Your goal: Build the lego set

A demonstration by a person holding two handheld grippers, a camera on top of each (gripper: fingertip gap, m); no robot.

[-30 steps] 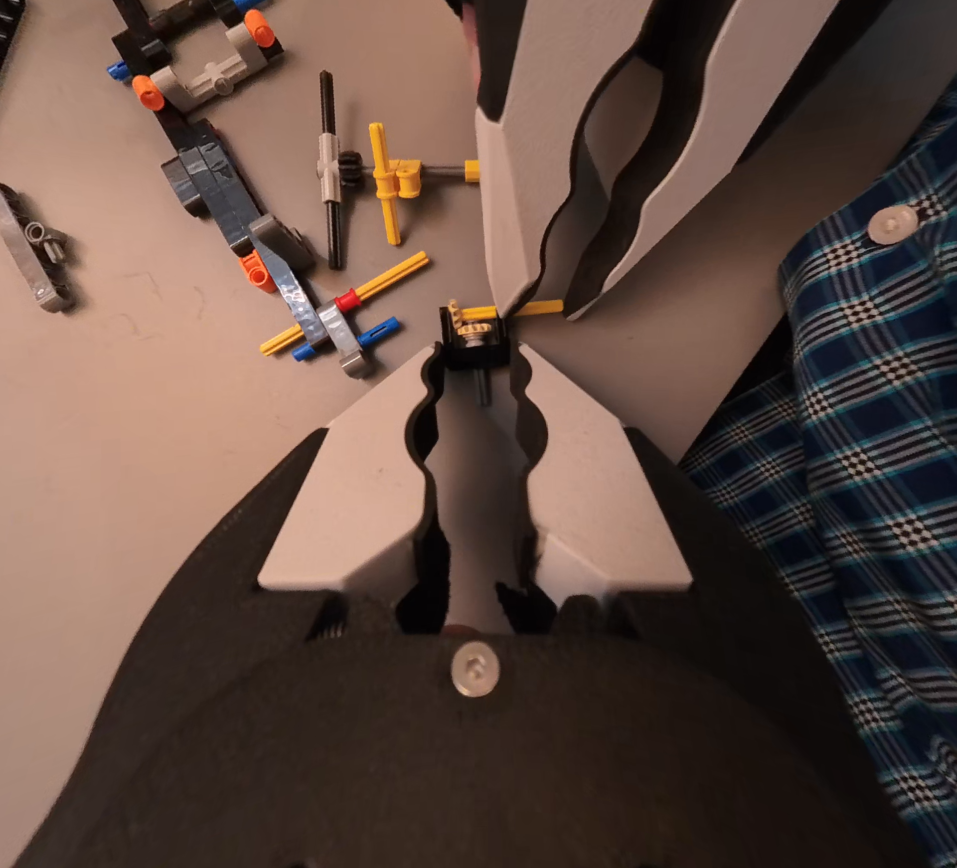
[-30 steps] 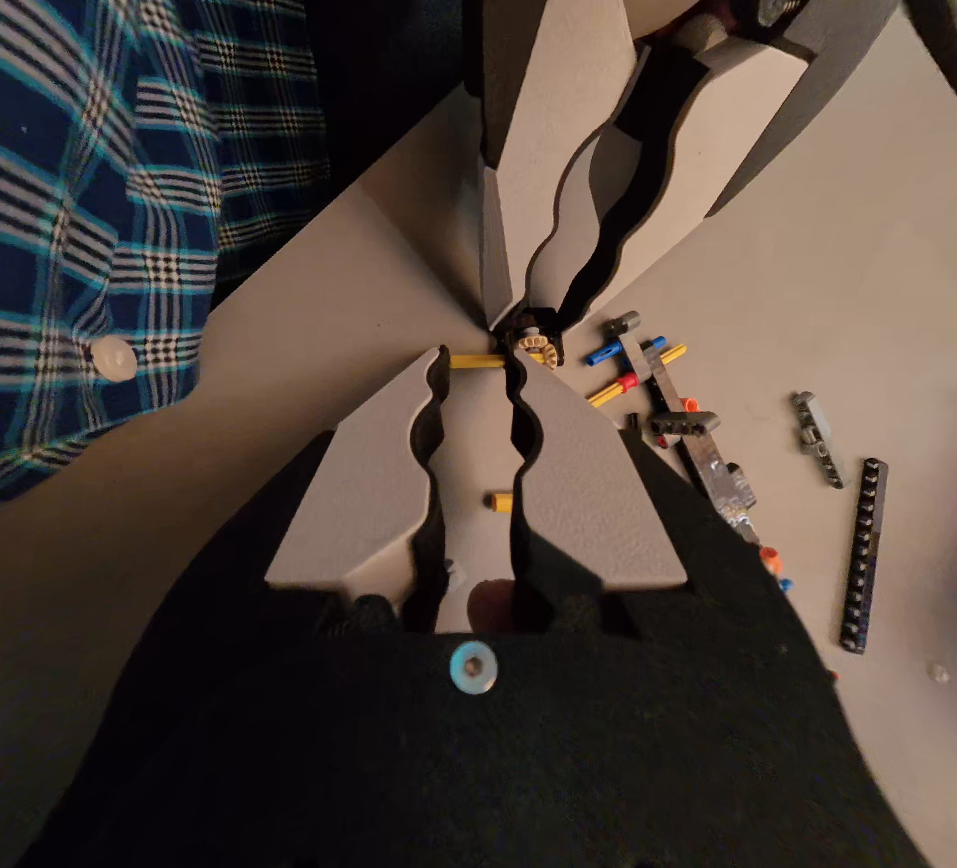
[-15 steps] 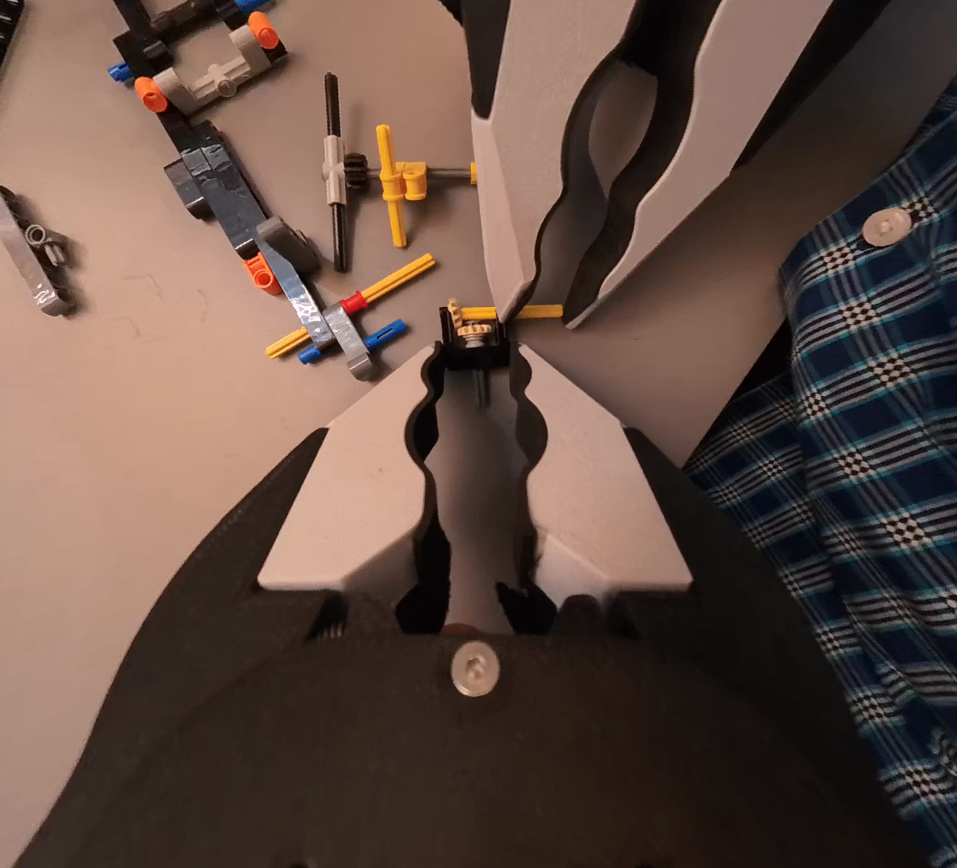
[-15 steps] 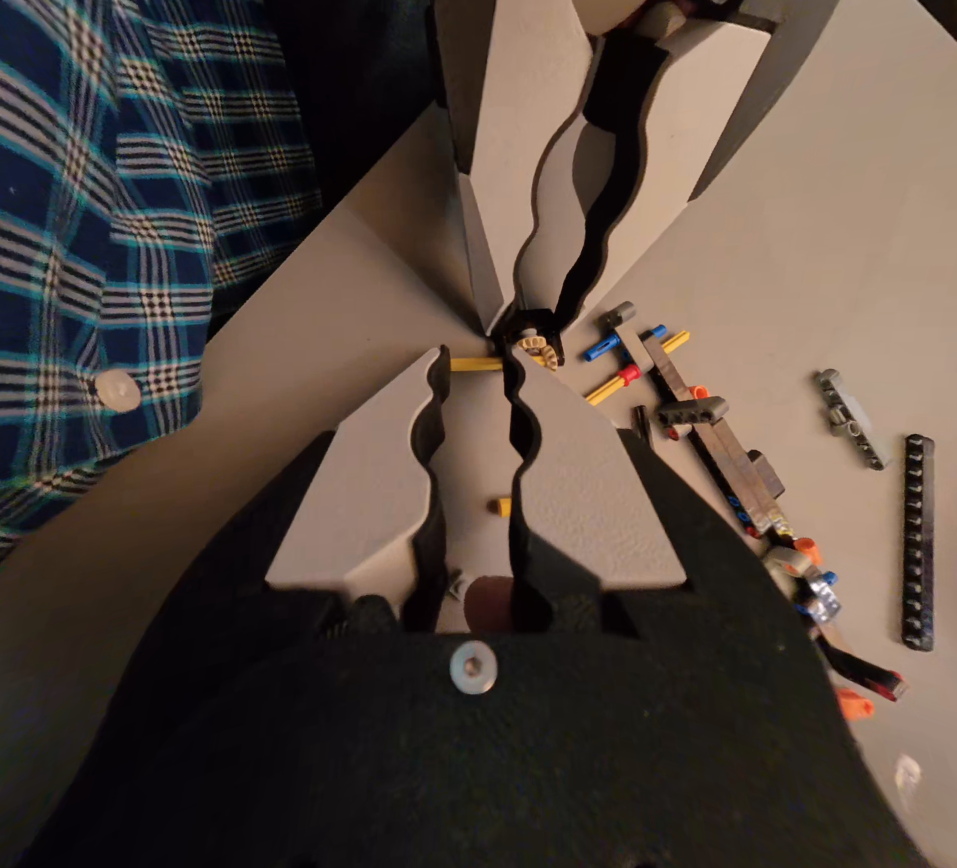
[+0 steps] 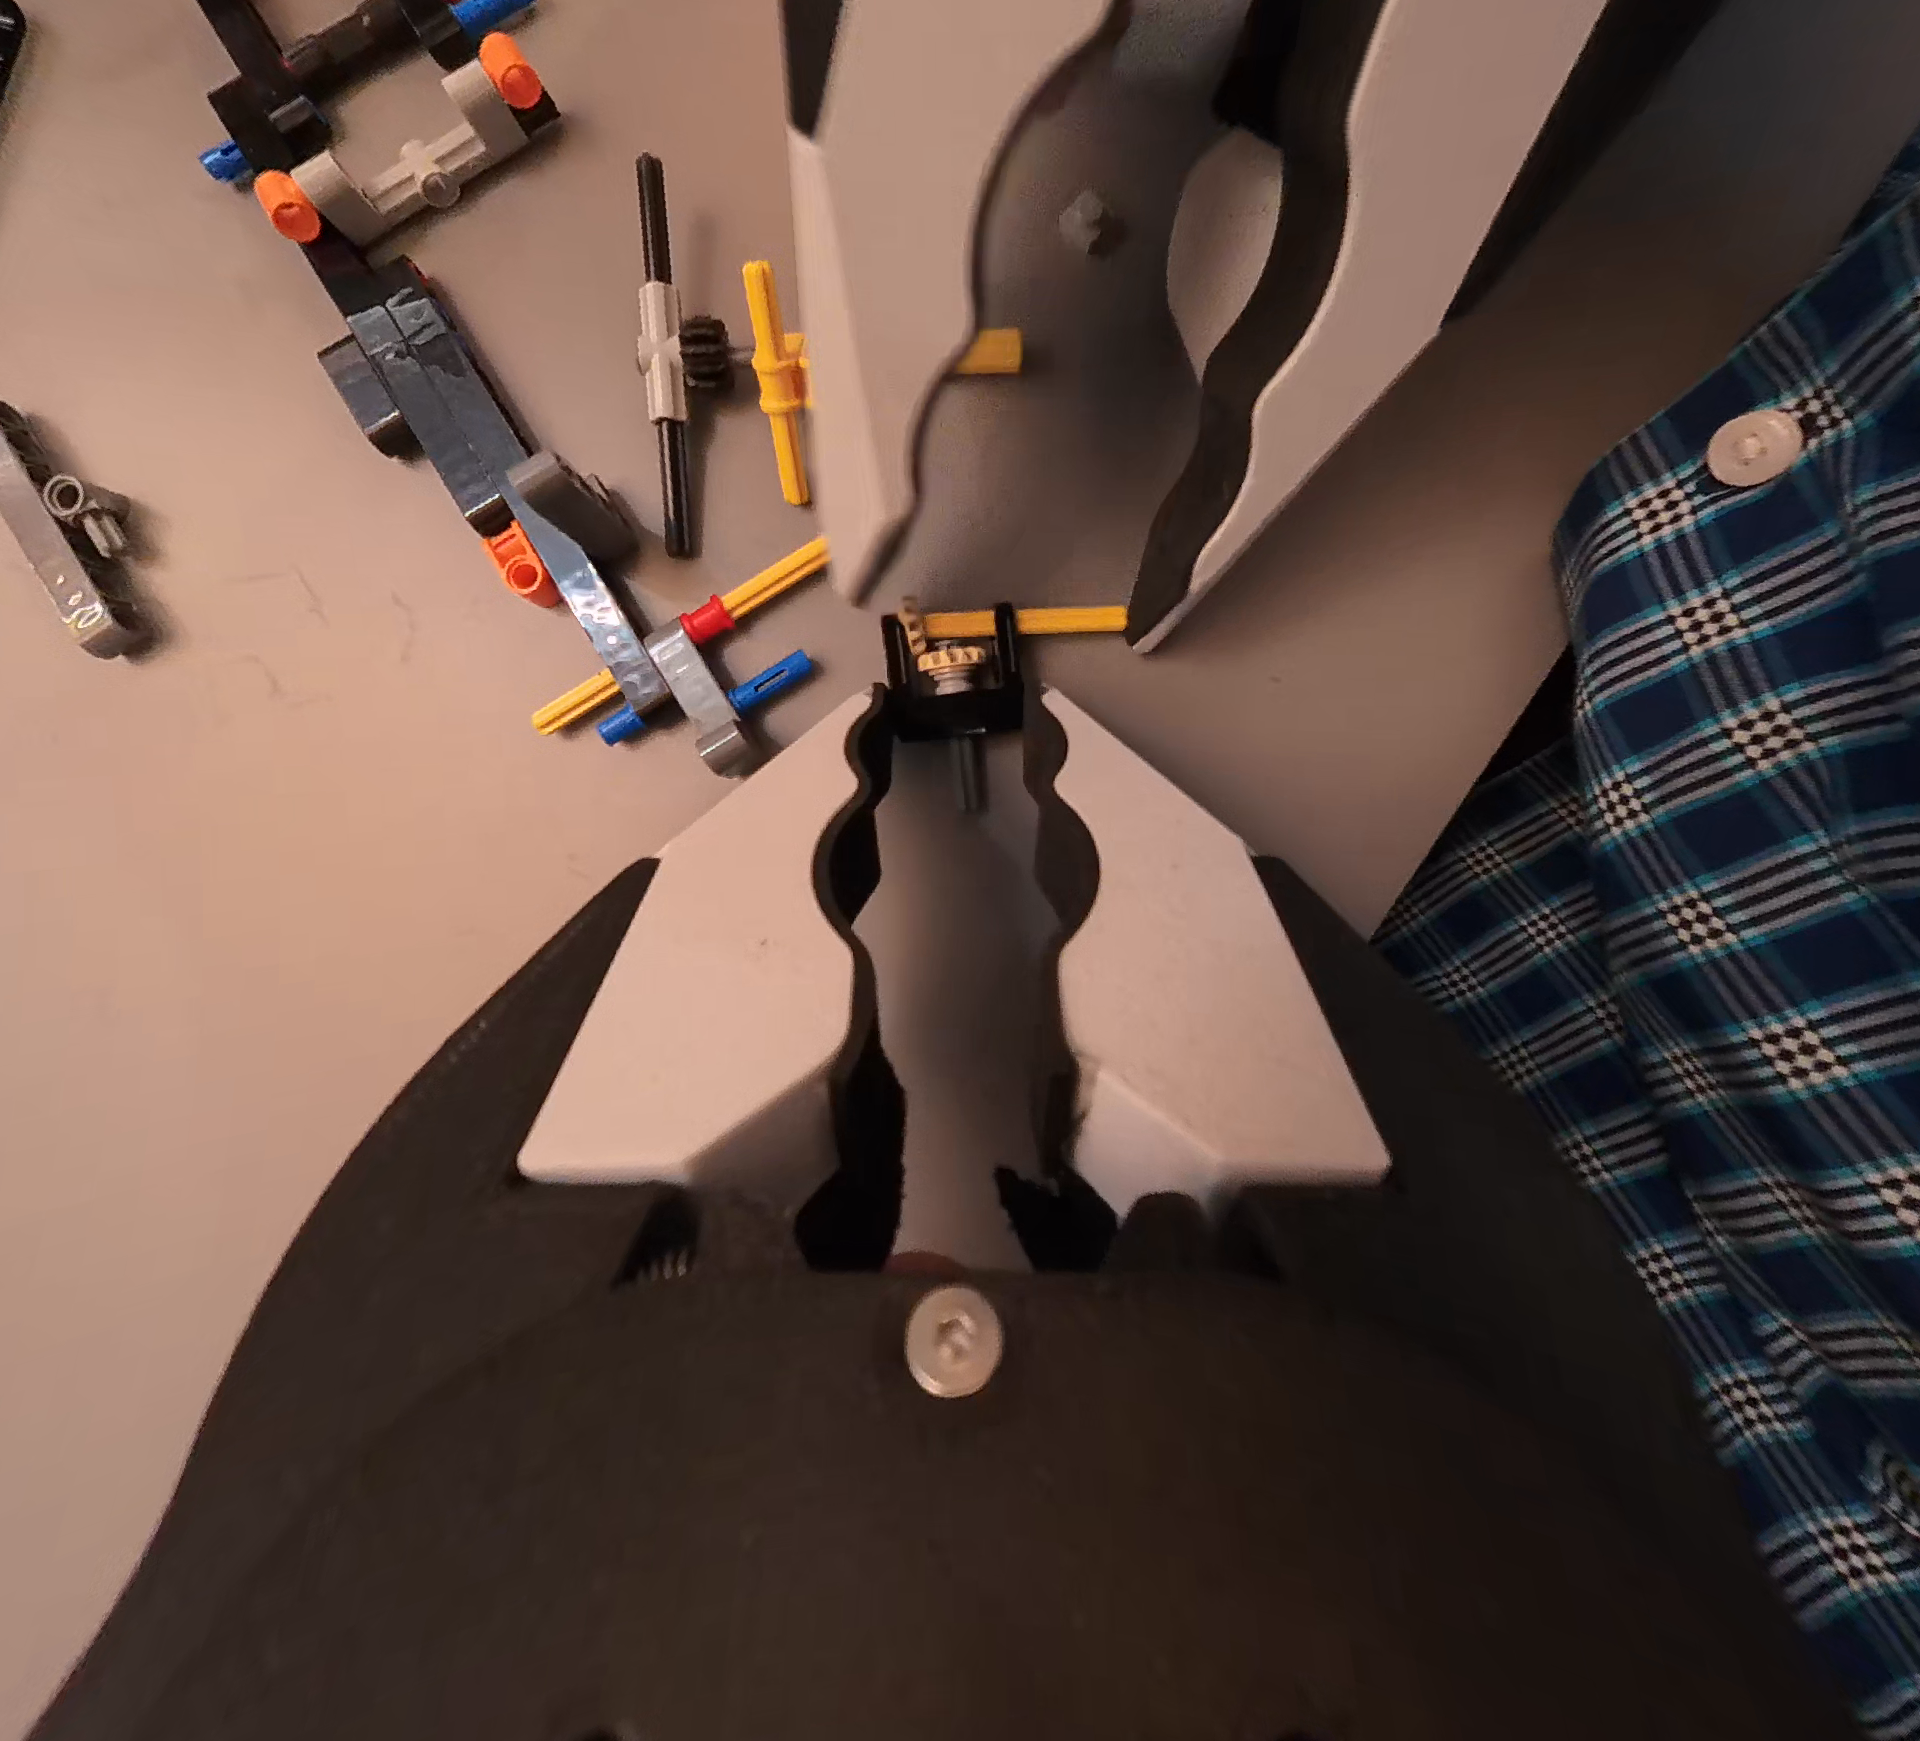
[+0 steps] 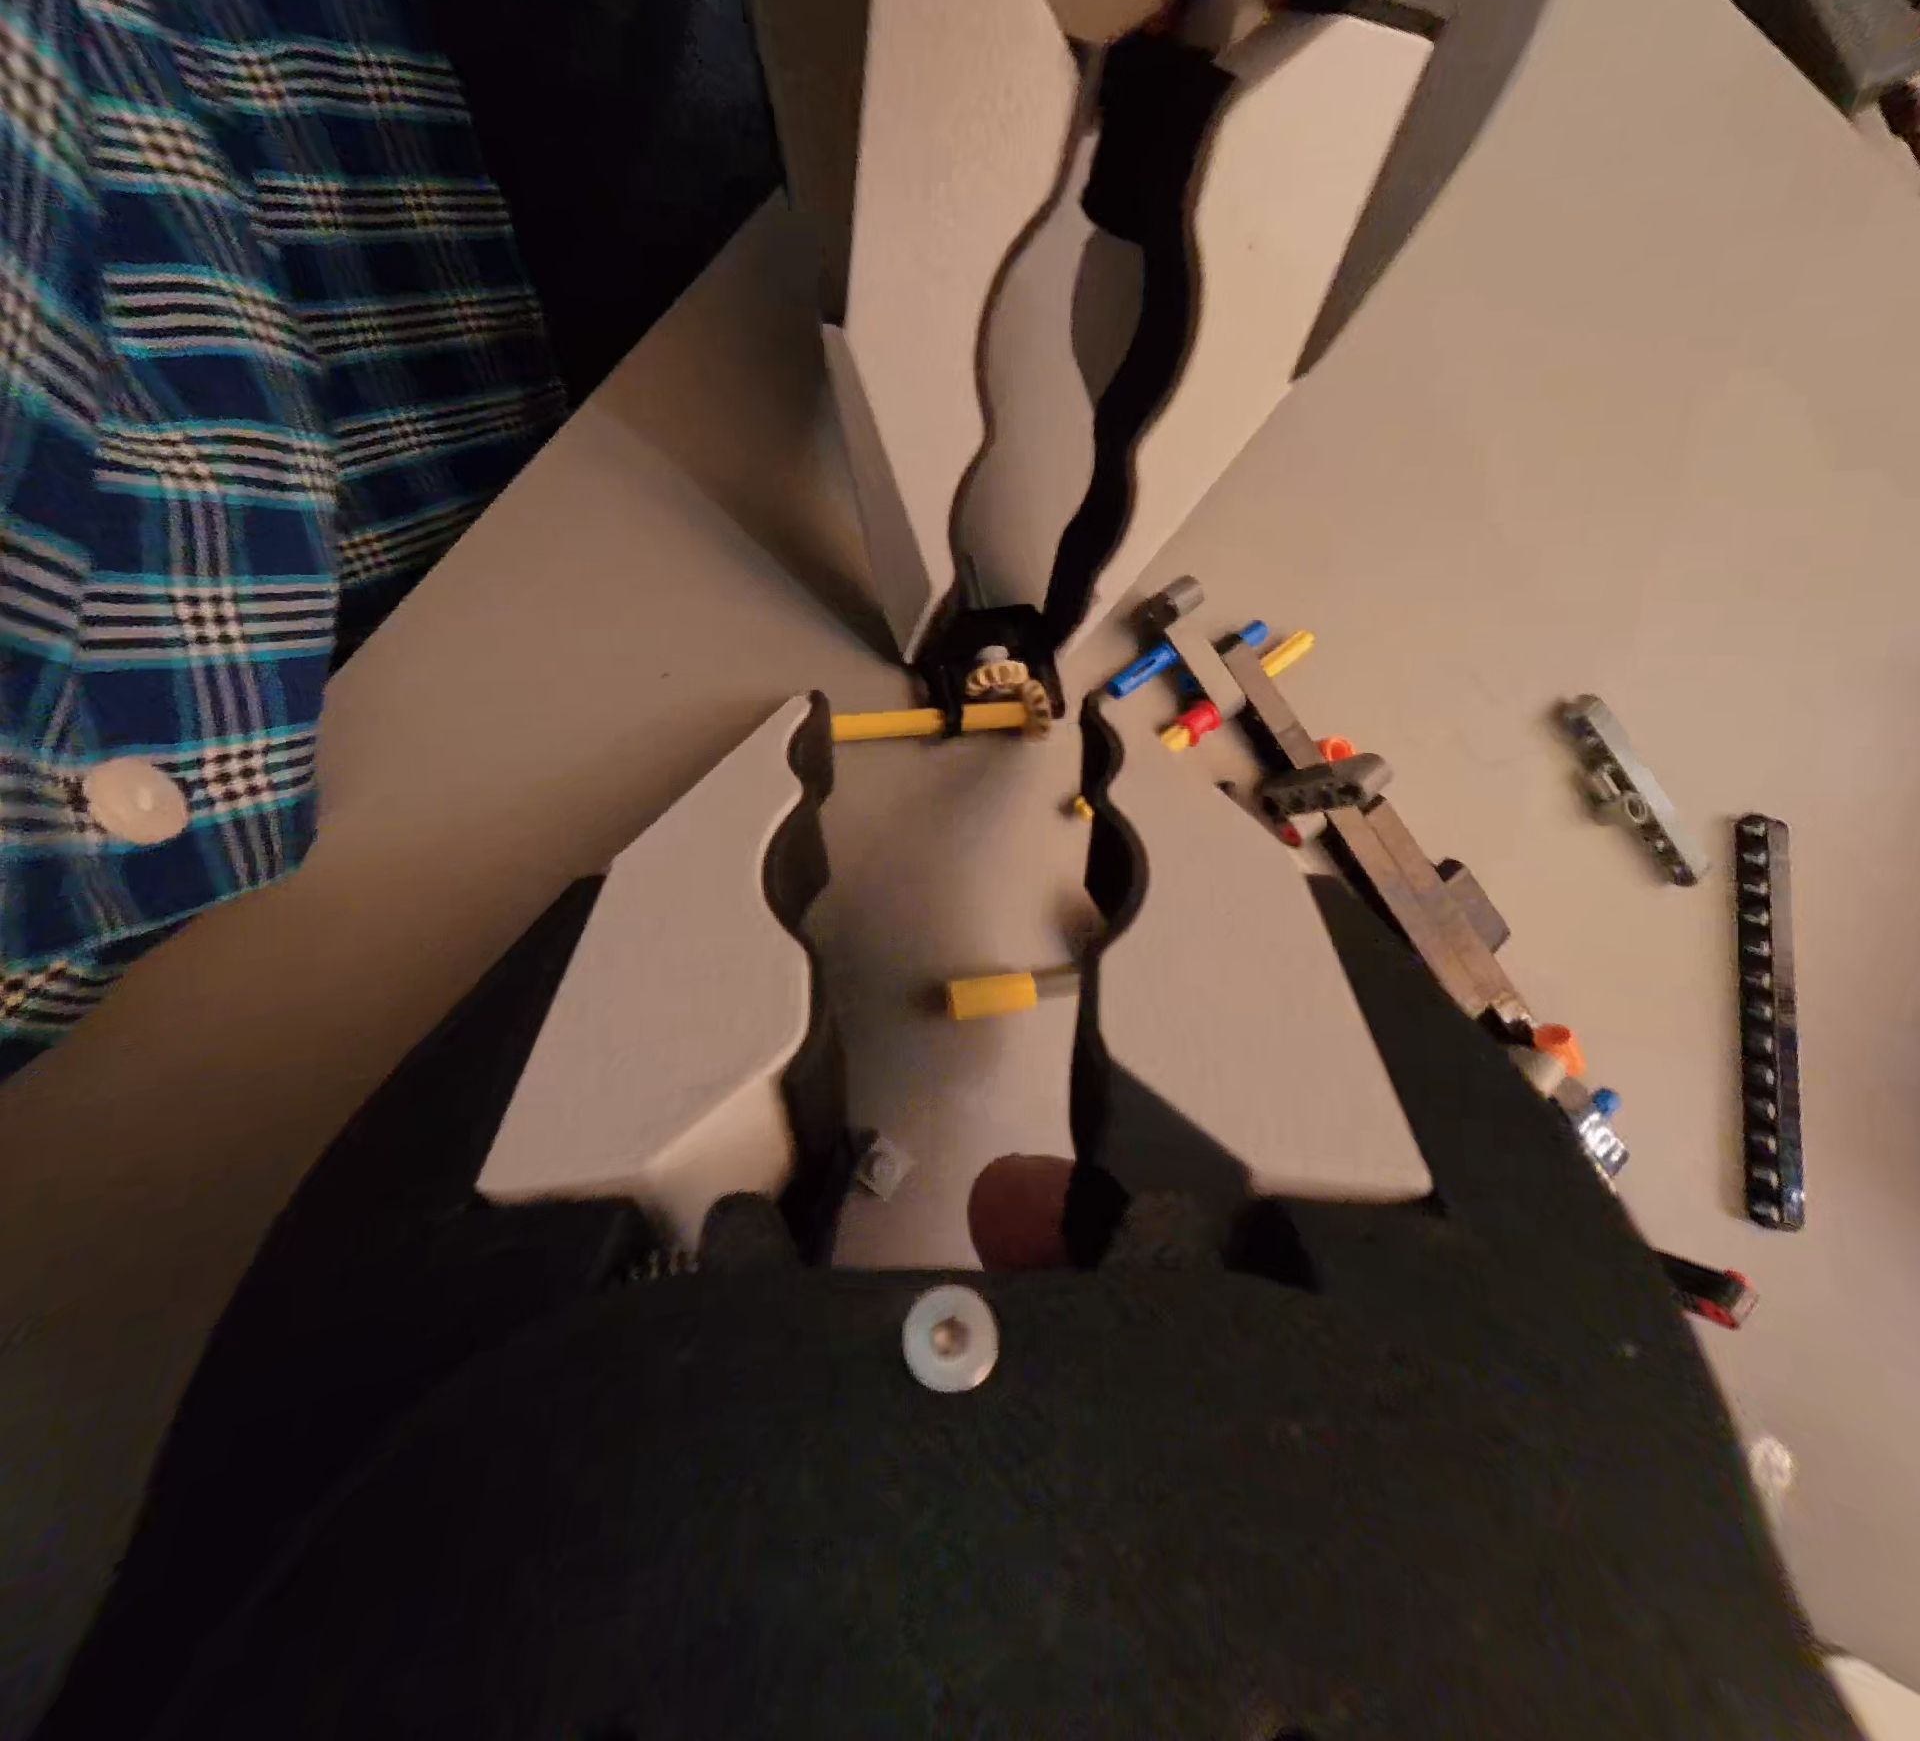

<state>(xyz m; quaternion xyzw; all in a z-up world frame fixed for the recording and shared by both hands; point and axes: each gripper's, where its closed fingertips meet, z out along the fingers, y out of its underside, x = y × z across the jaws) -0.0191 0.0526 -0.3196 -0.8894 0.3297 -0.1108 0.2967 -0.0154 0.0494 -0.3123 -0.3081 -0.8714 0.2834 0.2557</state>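
Note:
My left gripper is shut on a small black gear frame that holds tan gears and a yellow axle. My right gripper is open, its two fingertips on either side of the yellow axle without gripping it. In the right wrist view the left gripper comes in from above, closed on the black frame. In the left wrist view the right gripper reaches in from the top with its jaws apart.
A black and grey chassis assembly with orange and blue pins lies at the back left, beside a black axle with a gear and yellow cross pieces. A long black beam lies on the right. A person's plaid shirt is past the table edge.
My right gripper has opened and let go of the yellow axle, which now stays in the black frame. My left gripper still holds the frame in the same place.

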